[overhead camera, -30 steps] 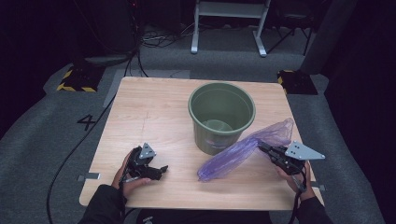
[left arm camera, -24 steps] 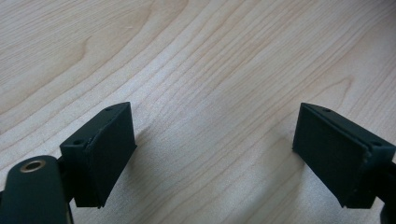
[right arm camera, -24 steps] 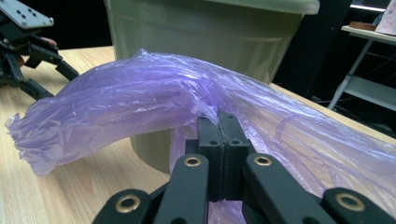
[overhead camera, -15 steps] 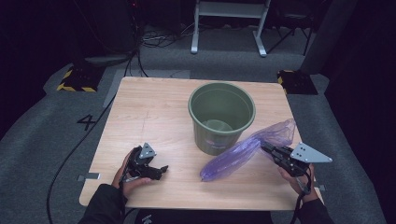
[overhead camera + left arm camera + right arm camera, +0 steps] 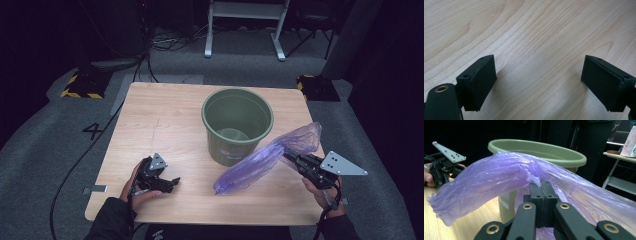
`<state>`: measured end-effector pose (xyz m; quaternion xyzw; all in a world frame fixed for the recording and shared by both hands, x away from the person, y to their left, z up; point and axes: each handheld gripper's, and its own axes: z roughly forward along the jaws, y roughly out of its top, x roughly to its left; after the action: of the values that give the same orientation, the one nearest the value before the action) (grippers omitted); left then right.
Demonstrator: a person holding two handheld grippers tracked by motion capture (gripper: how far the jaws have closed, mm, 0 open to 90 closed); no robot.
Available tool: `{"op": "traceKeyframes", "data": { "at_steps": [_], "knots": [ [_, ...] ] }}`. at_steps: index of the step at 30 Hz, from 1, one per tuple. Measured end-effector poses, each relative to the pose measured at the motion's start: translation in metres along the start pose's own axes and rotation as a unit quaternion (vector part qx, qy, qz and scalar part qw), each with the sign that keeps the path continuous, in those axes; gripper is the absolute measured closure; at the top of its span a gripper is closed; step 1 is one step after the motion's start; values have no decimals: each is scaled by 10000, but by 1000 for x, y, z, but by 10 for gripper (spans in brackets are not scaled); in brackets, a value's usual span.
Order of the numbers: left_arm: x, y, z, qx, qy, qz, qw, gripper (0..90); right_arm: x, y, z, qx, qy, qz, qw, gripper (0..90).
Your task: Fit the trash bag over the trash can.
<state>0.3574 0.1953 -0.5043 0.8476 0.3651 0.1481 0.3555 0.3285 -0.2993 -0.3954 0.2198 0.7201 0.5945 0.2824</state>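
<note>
High view is showing a person working at a wooden worktop (image 5: 150, 125) with a tool in each hand. The right tool (image 5: 291, 158) is clenching a purple plastic bag (image 5: 260, 160) near its middle, so one end is drooping toward the worktop in front of the green bucket (image 5: 237, 125) while the other end is bunching up beside the bucket's right wall. The bag is hanging just beside the bucket, apparently brushing its wall — not yet over the rim. Holding it at the middle is probably keeping the thin film gathered, so it can be carried up to the bucket's mouth, likely to line it. The left tool (image 5: 165, 184) is resting low on the near left part of the worktop, well apart from the bucket, its jaws standing wide and released, with bare wood between them — seemingly waiting to help spread the bag.
</note>
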Motion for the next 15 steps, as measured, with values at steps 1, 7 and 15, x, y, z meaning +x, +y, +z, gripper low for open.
{"op": "traceKeyframes", "data": {
  "at_steps": [1, 7, 15],
  "knots": [
    [0, 0, 0, 0, 1, 1, 10000, 122, 0, 2, 0, -20, 13, 21, 10000, 898],
    [0, 0, 0, 1, 1, 3, 10000, 122, 3, 18, -3, -181, 19, -76, 9998, 898],
    [0, 0, 0, 2, 0, 4, 10000, 122, -1, 34, -6, -345, 9, -142, 9993, 899]
  ]
}}
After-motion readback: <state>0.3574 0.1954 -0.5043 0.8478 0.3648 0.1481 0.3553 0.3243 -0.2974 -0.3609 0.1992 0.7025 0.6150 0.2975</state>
